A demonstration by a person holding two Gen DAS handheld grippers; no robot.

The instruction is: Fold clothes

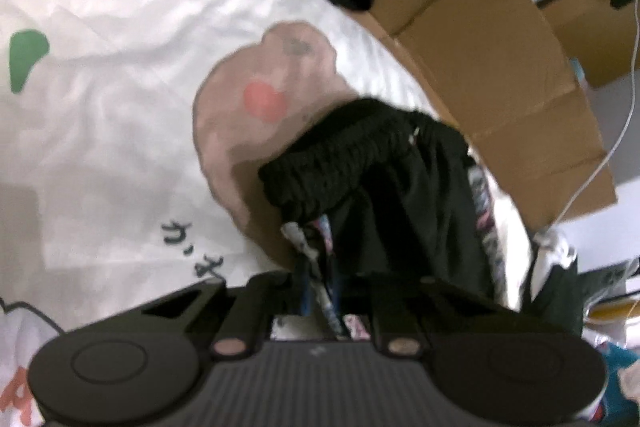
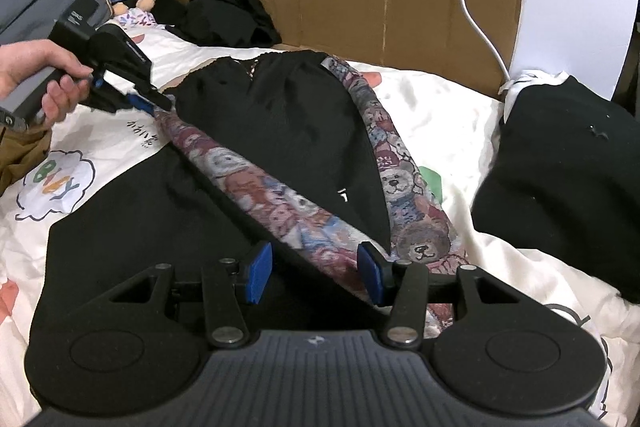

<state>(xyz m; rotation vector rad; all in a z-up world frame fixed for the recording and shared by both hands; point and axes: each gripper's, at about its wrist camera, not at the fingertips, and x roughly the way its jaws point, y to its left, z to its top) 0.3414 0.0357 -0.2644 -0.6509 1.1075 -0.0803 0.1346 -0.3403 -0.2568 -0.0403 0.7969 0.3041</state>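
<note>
Now the left gripper (image 2: 160, 103) pinches the bear-print side strip at the waist end of the black shorts (image 2: 280, 131), at the middle left of the frame. Low down, the right gripper (image 2: 316, 277) has its jaws spread around that strip. One side is lifted over the middle; whether folding or unfolding, I cannot tell. Everything lies on the bed (image 2: 460, 115).

black shorts (image 2: 280, 131) | teddy-bear print side stripes | partly folded | lying on white bedsheet (image 2: 452, 115)
</note>
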